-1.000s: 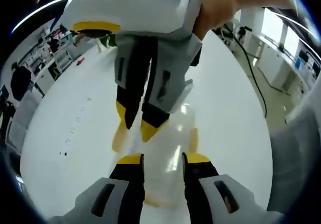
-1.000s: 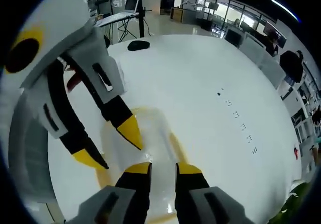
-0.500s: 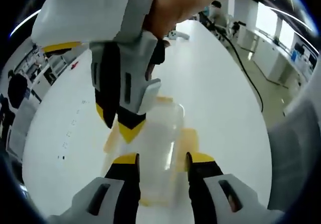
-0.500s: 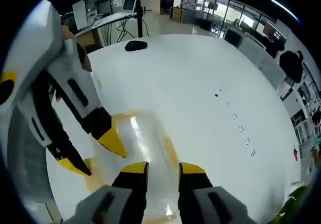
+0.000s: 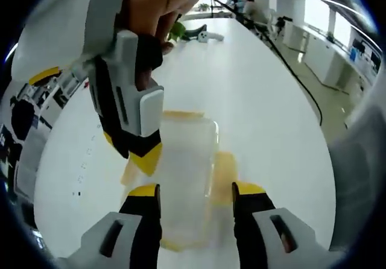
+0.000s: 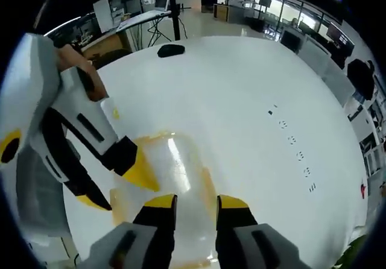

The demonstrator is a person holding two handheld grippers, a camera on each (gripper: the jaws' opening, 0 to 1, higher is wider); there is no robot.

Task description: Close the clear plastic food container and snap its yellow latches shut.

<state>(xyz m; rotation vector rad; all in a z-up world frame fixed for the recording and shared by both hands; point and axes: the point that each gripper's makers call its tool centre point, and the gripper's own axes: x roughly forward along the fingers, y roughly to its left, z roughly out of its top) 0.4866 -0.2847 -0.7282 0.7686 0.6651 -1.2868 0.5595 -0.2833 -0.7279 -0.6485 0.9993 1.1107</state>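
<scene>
The clear plastic container [image 5: 184, 160] with its lid on lies on the white table [image 5: 259, 100]. A yellow latch [image 5: 223, 169] shows on its right side in the left gripper view. My left gripper [image 5: 196, 192] stands open, jaws wide apart just above the container's near end. The right gripper [image 5: 137, 154] comes down from the top left, its yellow tips at the container's left edge. In the right gripper view the container [image 6: 181, 160] lies just past my right gripper [image 6: 196, 202], whose jaws stand a little apart with nothing between them. The left gripper [image 6: 117, 184] hangs open over the container's left side.
A black mouse-like object [image 6: 170, 50] lies far back on the table, with desks and a stand behind it. Small black marks [image 6: 292, 141] dot the table to the right. Small objects [image 5: 205, 35] sit at the far end; a cable [image 5: 301, 94] runs on the floor.
The right gripper's tips have shifted from the middle of the lid to the container's left edge. My left jaws have spread a little wider. Both views have moved.
</scene>
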